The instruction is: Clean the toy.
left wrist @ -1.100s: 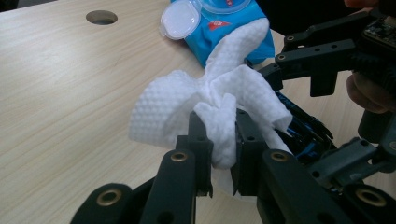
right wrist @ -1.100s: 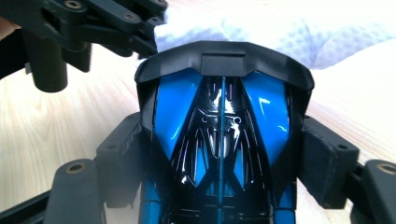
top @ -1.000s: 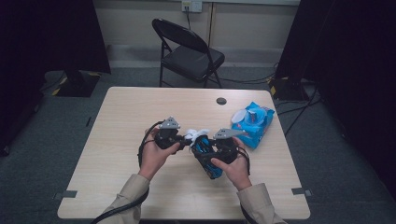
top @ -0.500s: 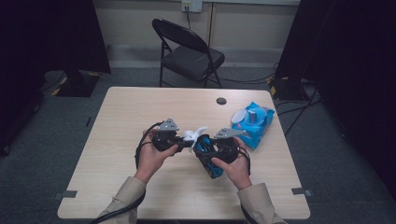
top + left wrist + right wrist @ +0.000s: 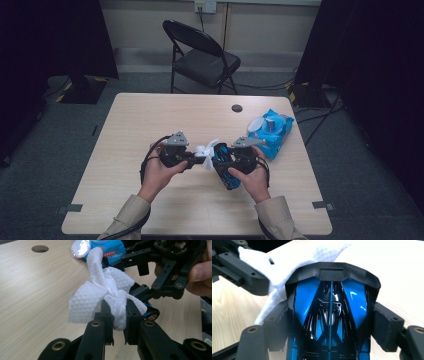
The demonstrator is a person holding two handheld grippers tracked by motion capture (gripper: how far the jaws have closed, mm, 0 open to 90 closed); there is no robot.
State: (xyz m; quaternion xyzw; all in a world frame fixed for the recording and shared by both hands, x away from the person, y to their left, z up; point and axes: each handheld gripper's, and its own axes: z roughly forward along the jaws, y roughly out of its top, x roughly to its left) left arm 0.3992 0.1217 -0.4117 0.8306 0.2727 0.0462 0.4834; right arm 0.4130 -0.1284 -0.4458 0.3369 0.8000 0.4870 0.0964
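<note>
My left gripper is shut on a crumpled white wet wipe, and its pads pinch the bunched cloth in the left gripper view. My right gripper is shut on a glossy blue and black toy car, with one jaw on each flank of the car. The wipe lies against the car's black end and drapes down its left side. Both hands hold the grippers tip to tip just above the table's middle.
A blue pack of wet wipes with its white lid flipped open lies on the wooden table at the right. A round cable hole is at the far edge. A black folding chair stands beyond the table.
</note>
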